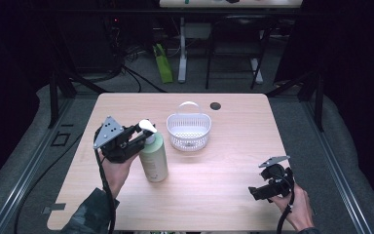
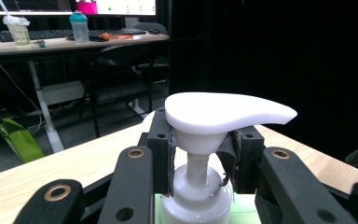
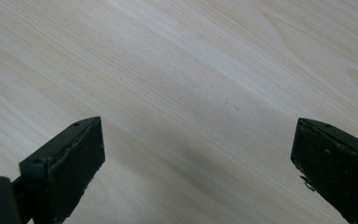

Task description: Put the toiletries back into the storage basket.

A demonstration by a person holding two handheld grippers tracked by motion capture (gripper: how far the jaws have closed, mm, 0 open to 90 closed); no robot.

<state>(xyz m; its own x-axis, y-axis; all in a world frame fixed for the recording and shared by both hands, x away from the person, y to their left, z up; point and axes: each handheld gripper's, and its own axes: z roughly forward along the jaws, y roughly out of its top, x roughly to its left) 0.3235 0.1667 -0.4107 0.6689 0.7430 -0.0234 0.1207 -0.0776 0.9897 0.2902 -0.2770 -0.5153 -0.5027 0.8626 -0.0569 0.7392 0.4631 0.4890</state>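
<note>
A pale green pump bottle [image 1: 154, 160] with a white pump head [image 1: 147, 126] stands upright on the wooden table [image 1: 214, 165], left of centre. My left gripper [image 1: 142, 134] comes in level from the left and is shut on the bottle's pump neck, just under the head. In the left gripper view the white pump head [image 2: 223, 112] sits above the two black pads [image 2: 161, 149], which press on the collar from both sides. My right gripper [image 1: 254, 193] rests low near the front right of the table, open. In its own view the right gripper [image 3: 198, 163] has bare wood between its wide-apart jaws.
A white perforated basket [image 1: 189, 139] with an upright handle stands just right of the bottle, toward the back. A dark round hole [image 1: 215, 106] marks the table's far edge. Beyond the table are a green object [image 1: 163, 63] on the floor and desk legs.
</note>
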